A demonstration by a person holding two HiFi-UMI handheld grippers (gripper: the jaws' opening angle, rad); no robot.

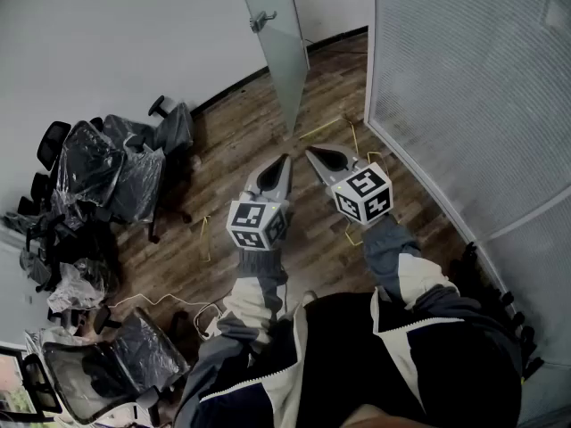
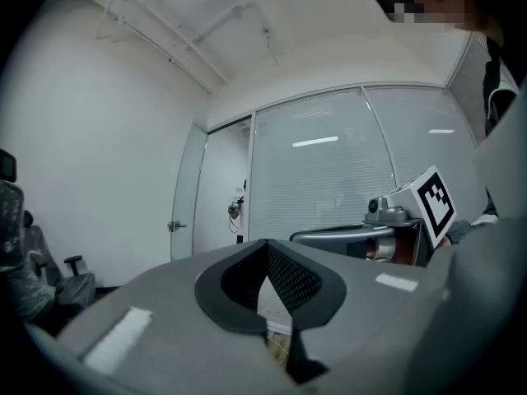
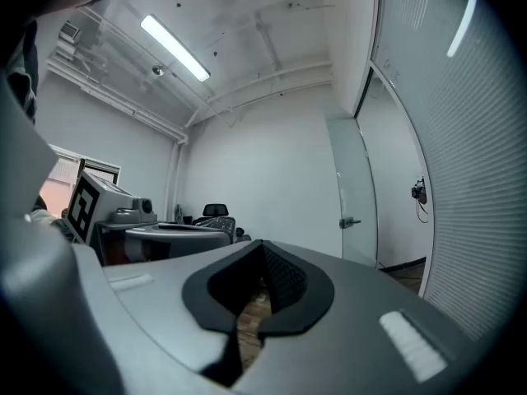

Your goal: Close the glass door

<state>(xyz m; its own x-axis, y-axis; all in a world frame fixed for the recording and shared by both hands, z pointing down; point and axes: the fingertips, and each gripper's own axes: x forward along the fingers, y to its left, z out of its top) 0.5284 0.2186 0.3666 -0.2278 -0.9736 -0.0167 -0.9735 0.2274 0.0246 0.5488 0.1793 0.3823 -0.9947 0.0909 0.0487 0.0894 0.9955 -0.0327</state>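
Note:
The frosted glass door [image 1: 278,38] stands open at the far end of the wood floor, its metal handle [image 1: 260,20] toward the white wall. It shows too in the left gripper view as door [image 2: 186,194] and in the right gripper view as door [image 3: 352,192] with handle [image 3: 350,221]. My left gripper [image 1: 285,160] and right gripper [image 1: 311,153] are held side by side, level, pointing toward the door and well short of it. Both are shut with nothing between their jaws. Each gripper sees the other: right gripper [image 2: 292,236], left gripper [image 3: 230,234].
A ribbed glass partition [image 1: 482,87] runs along the right. Plastic-wrapped office chairs [image 1: 125,168] crowd the left wall, with another chair [image 1: 98,364] at the near left. Yellow and white cables [image 1: 206,236] lie on the floor. A small wall box with wires [image 3: 421,192] hangs beyond the doorway.

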